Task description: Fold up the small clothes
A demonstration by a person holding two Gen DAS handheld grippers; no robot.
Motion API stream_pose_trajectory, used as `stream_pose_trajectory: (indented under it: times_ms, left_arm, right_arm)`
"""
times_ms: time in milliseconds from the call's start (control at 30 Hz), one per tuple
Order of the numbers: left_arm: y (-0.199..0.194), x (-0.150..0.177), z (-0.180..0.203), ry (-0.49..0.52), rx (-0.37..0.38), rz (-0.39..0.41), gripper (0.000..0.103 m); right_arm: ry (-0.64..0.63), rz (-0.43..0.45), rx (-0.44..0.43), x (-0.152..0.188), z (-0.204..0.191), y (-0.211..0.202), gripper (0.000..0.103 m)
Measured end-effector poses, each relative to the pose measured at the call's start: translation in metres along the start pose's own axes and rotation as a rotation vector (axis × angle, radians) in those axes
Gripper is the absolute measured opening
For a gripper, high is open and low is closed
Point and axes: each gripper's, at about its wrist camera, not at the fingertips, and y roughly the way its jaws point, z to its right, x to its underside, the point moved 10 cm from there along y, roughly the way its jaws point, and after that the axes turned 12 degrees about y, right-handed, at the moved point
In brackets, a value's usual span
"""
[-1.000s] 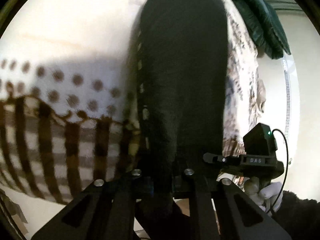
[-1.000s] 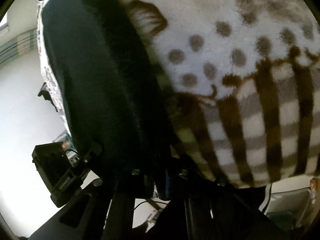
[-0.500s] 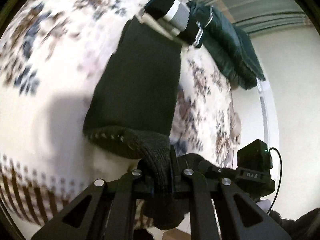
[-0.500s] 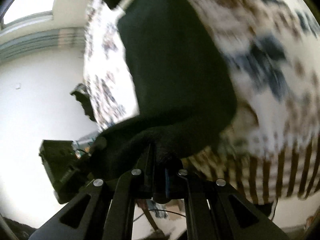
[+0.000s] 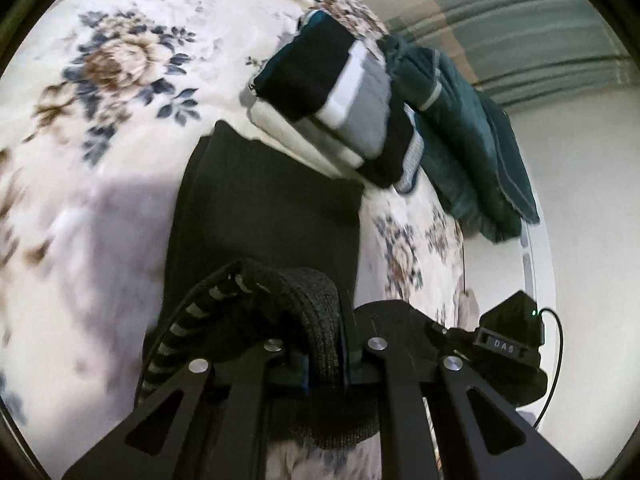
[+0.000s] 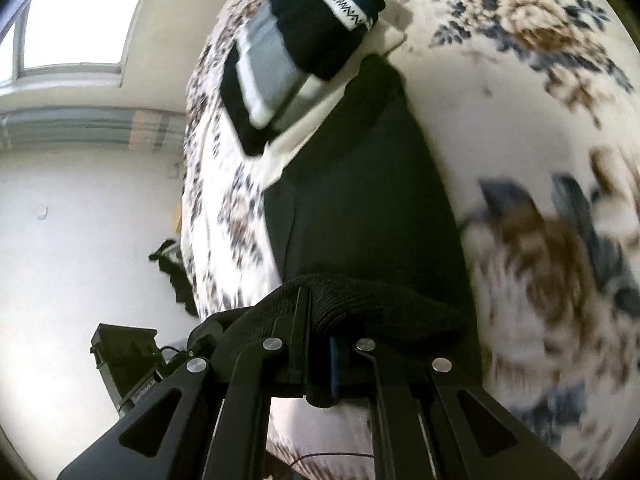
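A black garment (image 5: 264,204) lies stretched out on the floral blanket (image 5: 100,92). My left gripper (image 5: 326,354) is shut on its ribbed near hem (image 5: 312,304) and holds that edge lifted. My right gripper (image 6: 318,360) is shut on the same hem (image 6: 360,300) at the other corner. The garment (image 6: 360,184) runs away from me toward a stack of folded clothes. The other gripper's body shows in each view (image 5: 508,336) (image 6: 124,356).
A folded stack in black, white and grey (image 5: 332,92) (image 6: 288,44) sits at the garment's far end. A dark teal quilted jacket (image 5: 468,136) lies behind it. A white wall (image 6: 80,220) and a window (image 6: 72,20) lie beyond the bed's edge.
Both grippers have carried the hem forward over the garment, away from the striped and dotted blanket border. The folded stack and floral pattern have come into view and grown closer.
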Motion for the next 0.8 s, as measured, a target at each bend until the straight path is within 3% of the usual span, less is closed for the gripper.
stream_pose_trajectory:
  times_ms: [100, 167, 233, 300, 367, 467, 500, 567, 633, 667, 700, 800]
  left_arm:
    - [0.033, -0.024, -0.027, -0.085, 0.008, -0.036, 0.011]
    - [0.051, -0.034, -0.044, -0.145, 0.010, -0.070, 0.019]
    - [0.062, -0.045, -0.057, -0.209, 0.041, -0.063, 0.040]
    - [0.059, -0.059, -0.065, -0.269, 0.089, 0.001, 0.063]
    - [0.052, -0.070, -0.071, -0.330, 0.132, 0.057, 0.065]
    - [0.037, -0.077, -0.076, -0.354, 0.142, 0.110, 0.068]
    - [0.029, -0.075, -0.073, -0.330, 0.129, 0.116, 0.068]
    - [0.015, -0.064, -0.066, -0.267, 0.089, 0.122, 0.068]
    - [0.001, -0.039, -0.060, -0.194, 0.020, 0.112, 0.068]
    - [-0.005, -0.025, -0.058, -0.175, -0.005, 0.107, 0.068]
    - [-0.010, -0.007, -0.058, -0.163, -0.033, 0.100, 0.068]
    - [-0.022, 0.073, -0.063, -0.211, -0.074, 0.062, 0.068]
  right_arm:
    - [0.034, 0.005, 0.024, -0.038, -0.002, 0.029, 0.007]
    - [0.063, -0.008, 0.037, -0.062, -0.001, 0.045, 0.007]
    - [0.086, -0.020, 0.054, -0.078, 0.002, 0.057, 0.010]
    - [0.106, -0.029, 0.068, -0.094, 0.002, 0.069, 0.012]
    - [0.117, -0.037, 0.072, -0.106, 0.001, 0.079, 0.018]
    - [0.089, 0.003, 0.052, -0.121, -0.009, 0.075, 0.058]
    - [0.076, 0.015, 0.060, -0.122, -0.010, 0.071, 0.065]
    - [0.024, 0.029, 0.103, -0.122, -0.010, 0.061, 0.066]
    - [-0.061, 0.036, 0.165, -0.118, -0.004, 0.050, 0.076]
    - [-0.114, 0.031, 0.207, -0.114, 0.002, 0.046, 0.087]
    - [-0.155, 0.019, 0.246, -0.110, 0.009, 0.043, 0.095]
    - [-0.204, -0.059, 0.285, -0.100, 0.035, 0.042, 0.095]
